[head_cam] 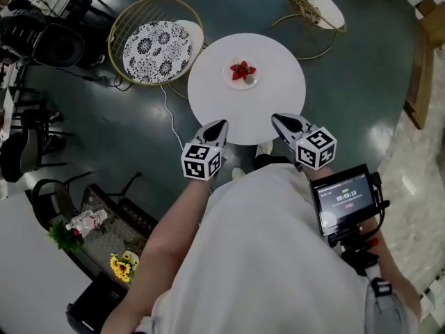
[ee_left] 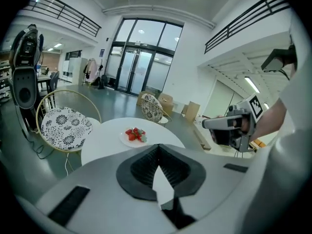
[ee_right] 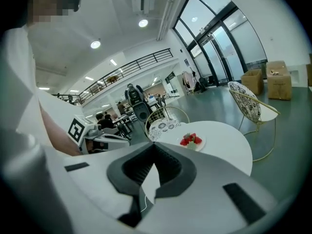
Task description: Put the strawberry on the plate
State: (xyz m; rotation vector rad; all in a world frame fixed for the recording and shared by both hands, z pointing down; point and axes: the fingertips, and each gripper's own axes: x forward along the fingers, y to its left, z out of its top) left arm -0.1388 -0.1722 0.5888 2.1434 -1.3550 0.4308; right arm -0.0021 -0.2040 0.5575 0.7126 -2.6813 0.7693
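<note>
The strawberries (head_cam: 243,70) lie in a small red heap on the plate (head_cam: 230,79), a little beyond the middle of the round white table (head_cam: 208,96) as I look down from the head view. Nothing else sits on the table that I can see.

My left gripper (head_cam: 221,125) hangs over the near edge of the table, well short of the plate. Its jaws are pressed together at the tips with nothing between them. My right gripper (head_cam: 279,120) is level with it, further along the same edge. Its jaws also meet at the tips and carry nothing. Both point toward the plate.

A chair (head_cam: 156,47) with a patterned cushion stands just left of the table, and a second chair (head_cam: 316,2) stands beyond it to the right.
</note>
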